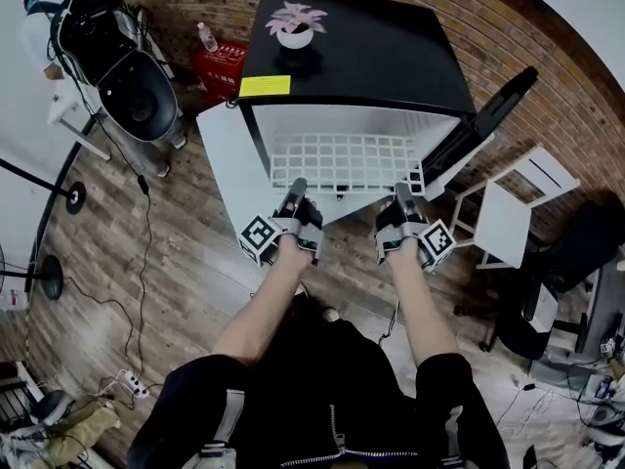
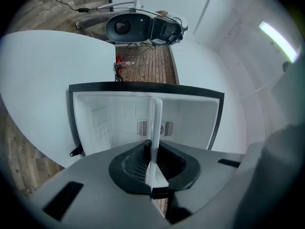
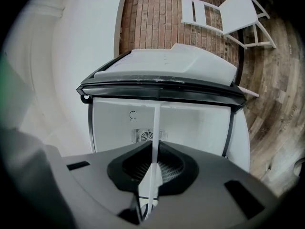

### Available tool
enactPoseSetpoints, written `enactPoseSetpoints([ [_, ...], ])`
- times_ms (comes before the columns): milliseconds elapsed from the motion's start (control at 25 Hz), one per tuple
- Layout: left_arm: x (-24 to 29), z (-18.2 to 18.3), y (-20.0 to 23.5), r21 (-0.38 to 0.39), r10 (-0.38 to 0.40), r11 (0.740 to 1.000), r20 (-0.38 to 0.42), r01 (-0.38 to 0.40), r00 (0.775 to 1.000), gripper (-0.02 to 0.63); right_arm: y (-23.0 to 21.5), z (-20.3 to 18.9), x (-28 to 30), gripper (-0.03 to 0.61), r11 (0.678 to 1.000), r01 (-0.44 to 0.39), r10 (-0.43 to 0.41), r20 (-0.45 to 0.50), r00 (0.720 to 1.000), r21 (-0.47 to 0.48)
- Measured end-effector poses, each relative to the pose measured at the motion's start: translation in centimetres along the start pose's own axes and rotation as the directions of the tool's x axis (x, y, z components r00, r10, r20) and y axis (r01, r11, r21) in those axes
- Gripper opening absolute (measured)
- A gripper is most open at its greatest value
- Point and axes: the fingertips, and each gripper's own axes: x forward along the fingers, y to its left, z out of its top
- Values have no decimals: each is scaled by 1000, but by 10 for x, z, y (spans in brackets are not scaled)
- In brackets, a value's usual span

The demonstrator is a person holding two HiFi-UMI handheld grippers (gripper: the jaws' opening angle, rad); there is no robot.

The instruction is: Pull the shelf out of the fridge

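Wire grid, white and coated, makes up the shelf (image 1: 342, 159): thin straight rods crossing into small squares, lying flat and sticking partway out of the fridge's open front over the floor. The fridge (image 1: 371, 57) is a small box with a smooth, matte black top and a plain white moulded lining; a slotted vent grille sits low on its back wall.

The left gripper (image 1: 296, 191), grey plastic with ribbed black pads, is clenched on the shelf's front edge toward the left. In the left gripper view the shelf runs edge-on as 1 narrow white strip pinched between the pads. The right gripper (image 1: 404, 193) is clamped the same way on the front edge toward the right, and in the right gripper view a thin white rod passes straight between its closed pads. Each gripper carries a cube with black-and-white square markers.

Around them, from the left: a glossy, rounded black-and-white machine (image 1: 127, 76) rests on a white table, with cables trailing over the worn wooden plank floor (image 1: 176, 262) to a power strip (image 1: 132, 384). A red crate (image 1: 220, 66) with a clear bottle (image 1: 207, 37) beside it stands against the brick wall (image 1: 508, 27). On the fridge top sit a yellow sticker (image 1: 265, 86) and a potted plant (image 1: 296, 22) with pinkish leaves in a white pot. The black-edged fridge door (image 1: 488, 115) stands swung open to the right, and a white slatted chair (image 1: 513, 213) is just beside it. Nothing lies on the shelf.
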Motion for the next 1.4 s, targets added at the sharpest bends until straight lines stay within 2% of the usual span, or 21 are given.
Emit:
enactPoseSetpoints([
  [920, -24, -11, -5, -2, -12, 1000, 16, 12, 1000, 38, 3, -7, -25, 32, 1000, -23, 24, -18, 1000, 10],
  [1400, -53, -25, -2, -4, 10, 1000, 28, -10, 1000, 38, -5, -14, -56, 31, 999, 5, -3, -41, 999, 42],
])
